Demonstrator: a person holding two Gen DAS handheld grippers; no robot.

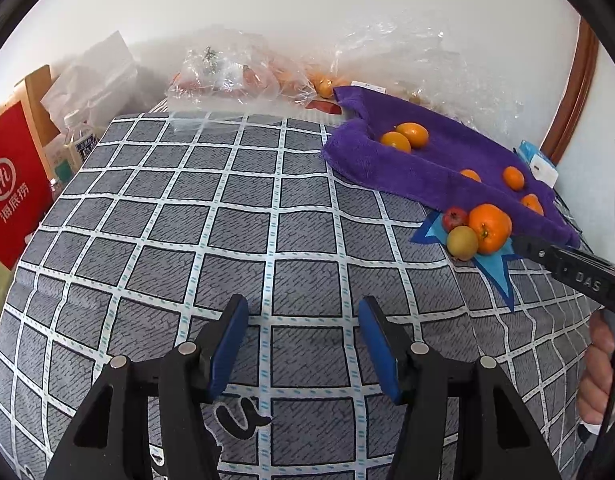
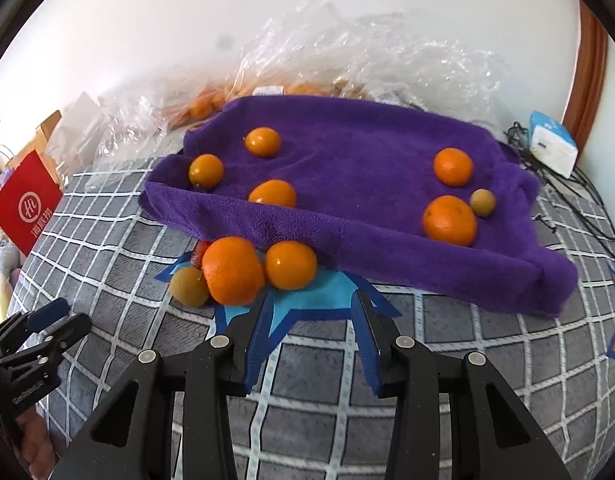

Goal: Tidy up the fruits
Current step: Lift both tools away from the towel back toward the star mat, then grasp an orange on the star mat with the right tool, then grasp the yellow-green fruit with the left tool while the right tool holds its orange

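A purple towel lies on the checked tablecloth with several oranges on it, such as one at the right beside a small brown fruit. A blue star mat in front holds a big orange, a second orange, a brown fruit and a partly hidden red fruit. My right gripper is open and empty just before the star. My left gripper is open and empty over bare cloth, left of the star mat.
Crinkled clear plastic bags with more fruit lie behind the towel along the wall. A red paper bag and a bottle stand at the left. A tissue pack and black cables lie at the right.
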